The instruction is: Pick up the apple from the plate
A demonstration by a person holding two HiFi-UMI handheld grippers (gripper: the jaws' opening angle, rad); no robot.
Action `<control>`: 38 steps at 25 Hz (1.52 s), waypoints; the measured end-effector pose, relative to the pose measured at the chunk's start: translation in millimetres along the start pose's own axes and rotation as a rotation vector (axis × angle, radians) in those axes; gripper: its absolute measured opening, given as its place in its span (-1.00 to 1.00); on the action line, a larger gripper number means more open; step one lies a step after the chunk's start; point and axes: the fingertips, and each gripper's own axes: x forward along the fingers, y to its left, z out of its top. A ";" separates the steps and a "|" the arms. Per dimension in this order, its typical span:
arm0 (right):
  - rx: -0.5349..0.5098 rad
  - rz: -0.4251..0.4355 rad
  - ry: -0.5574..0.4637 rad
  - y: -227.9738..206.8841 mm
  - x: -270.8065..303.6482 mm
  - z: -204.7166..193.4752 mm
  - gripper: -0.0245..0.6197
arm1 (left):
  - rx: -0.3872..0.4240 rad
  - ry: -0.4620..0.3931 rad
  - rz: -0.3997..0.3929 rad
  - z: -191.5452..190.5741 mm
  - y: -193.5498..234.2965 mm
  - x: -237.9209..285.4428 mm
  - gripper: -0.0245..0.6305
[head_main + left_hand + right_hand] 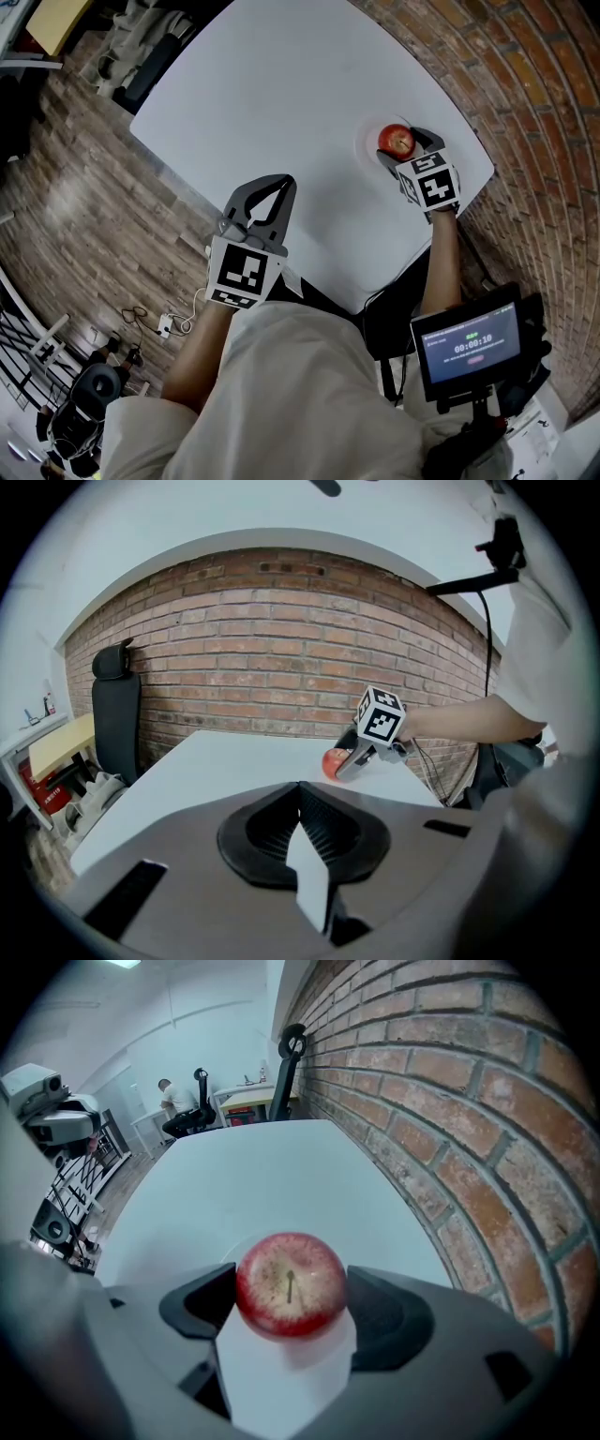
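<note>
1. Shows a red apple, stem end facing the right gripper view, caught between the jaws of the right tool, with one dark pad against each side of the fruit.
2. Places the apple over a white plate; leaves unclear whether the fruit rests on the plate or hangs just above it.
3. Sets the plate near the right edge of a white worktop, close beside a brick wall.
4. Shows a bare forearm behind the right tool, reaching in from the worktop's near edge.
5. Has the left tool well apart from the apple, over the near part of the worktop, jaws closed tip to tip with nothing between them.
6. Shows a small screen with a timer readout below the right forearm, off the worktop.
7. Shows a wood-plank floor left of the worktop and a black chair against the brick wall at its far end.
</note>
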 end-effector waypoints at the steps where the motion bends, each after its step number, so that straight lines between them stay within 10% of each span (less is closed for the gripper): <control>1: 0.000 -0.001 -0.001 0.1 -1.0 0.1 0.23 | 0.001 -0.002 0.000 0.2 -0.6 -0.5 -0.91; 38: -0.029 -0.105 -0.136 62.7 -112.6 59.6 0.23 | 0.126 -0.215 -0.120 86.4 -9.1 -43.6 -0.91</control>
